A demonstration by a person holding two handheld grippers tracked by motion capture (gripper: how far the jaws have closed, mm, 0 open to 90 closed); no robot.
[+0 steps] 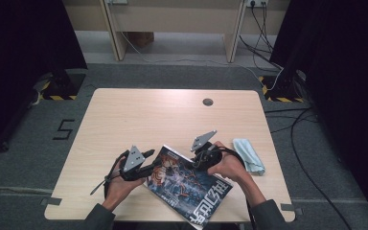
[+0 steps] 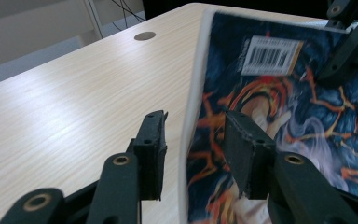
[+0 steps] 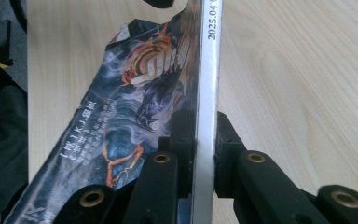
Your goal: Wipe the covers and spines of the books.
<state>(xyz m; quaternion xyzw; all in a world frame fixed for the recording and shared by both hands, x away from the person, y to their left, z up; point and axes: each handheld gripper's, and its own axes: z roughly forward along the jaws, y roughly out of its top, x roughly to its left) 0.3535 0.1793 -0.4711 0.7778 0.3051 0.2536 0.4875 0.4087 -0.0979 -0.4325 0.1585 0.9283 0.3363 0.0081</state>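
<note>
A pale wooden table [image 1: 139,120] stands on grey carpet between dark curtains, with cables trailing across the floor beyond it.

In the right gripper view the right gripper [image 3: 207,135] has both pads clamped hard on the white spine edge of a magazine [image 1: 188,184], which stands up between them. In the left gripper view the left gripper [image 2: 193,140] straddles the opposite edge of the same magazine, but its jaws are parted: the left pad stands clear of the paper, and whether the right pad touches the cover I cannot tell. So one hand grips and the other merely brackets.

Seen from the high view, the magazine sits at the near edge of the table between the two hands, its dark, flame-patterned back cover with a barcode facing up, one side lifted. A folded light blue cloth [image 1: 248,154] lies just right of the right hand.

By my judgement the lift or turn is only partly done: the magazine is raised on its right-hand grip, and the left grip remains to be settled.
</note>
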